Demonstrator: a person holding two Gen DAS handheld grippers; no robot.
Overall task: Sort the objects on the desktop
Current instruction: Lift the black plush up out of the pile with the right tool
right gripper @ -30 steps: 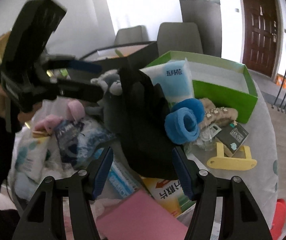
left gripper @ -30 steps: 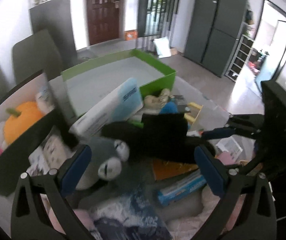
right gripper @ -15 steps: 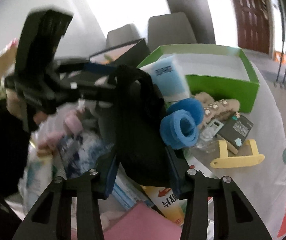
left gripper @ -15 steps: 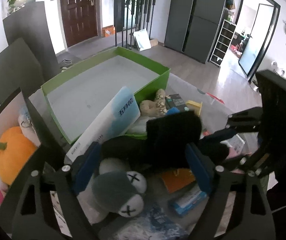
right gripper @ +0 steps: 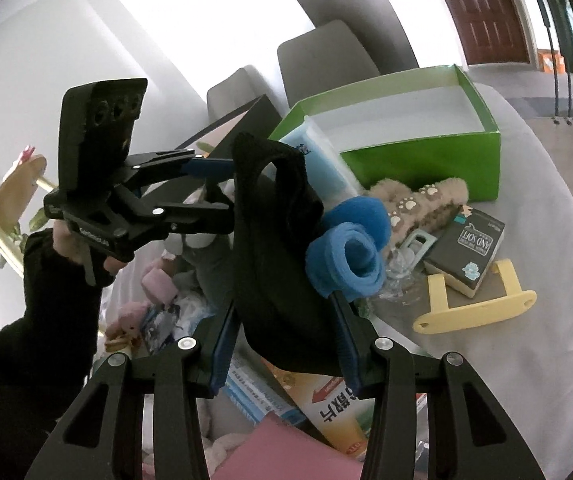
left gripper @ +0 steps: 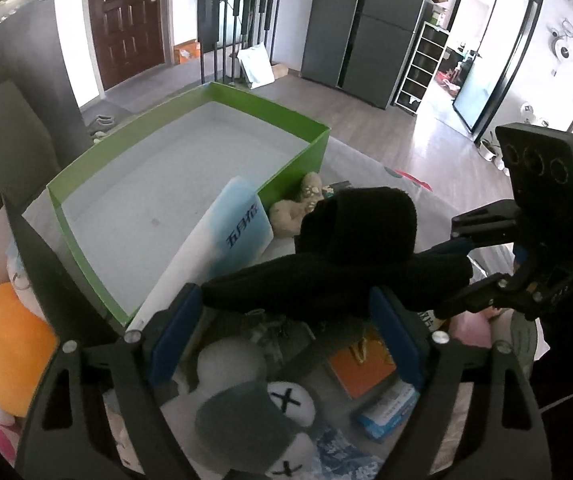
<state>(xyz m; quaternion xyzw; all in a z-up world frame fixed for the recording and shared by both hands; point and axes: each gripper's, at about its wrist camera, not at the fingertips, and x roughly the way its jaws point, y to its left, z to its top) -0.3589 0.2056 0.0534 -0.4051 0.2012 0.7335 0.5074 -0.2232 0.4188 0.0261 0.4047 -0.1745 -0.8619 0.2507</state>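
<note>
A black knitted garment [left gripper: 346,256] hangs lifted above the cluttered table, near the green box [left gripper: 190,160]. My right gripper [right gripper: 282,344] is shut on the black garment [right gripper: 274,248] and holds its lower part. My left gripper [left gripper: 282,328] is wide open, its blue pads on either side of the garment's end, not pressing it. In the right wrist view the left gripper [right gripper: 222,196] reaches the garment from the left.
A white-blue tissue pack [left gripper: 222,240] leans on the green box. A blue rolled cloth [right gripper: 350,248], beige plush slipper [right gripper: 418,200], dark box [right gripper: 466,248] and yellow stand [right gripper: 478,304] lie right. A grey plush [left gripper: 254,412] and orange pumpkin toy [left gripper: 10,348] lie left.
The right gripper has lifted the black garment higher off the pile. The left gripper has risen and moved in so its open fingers now flank the garment's end.
</note>
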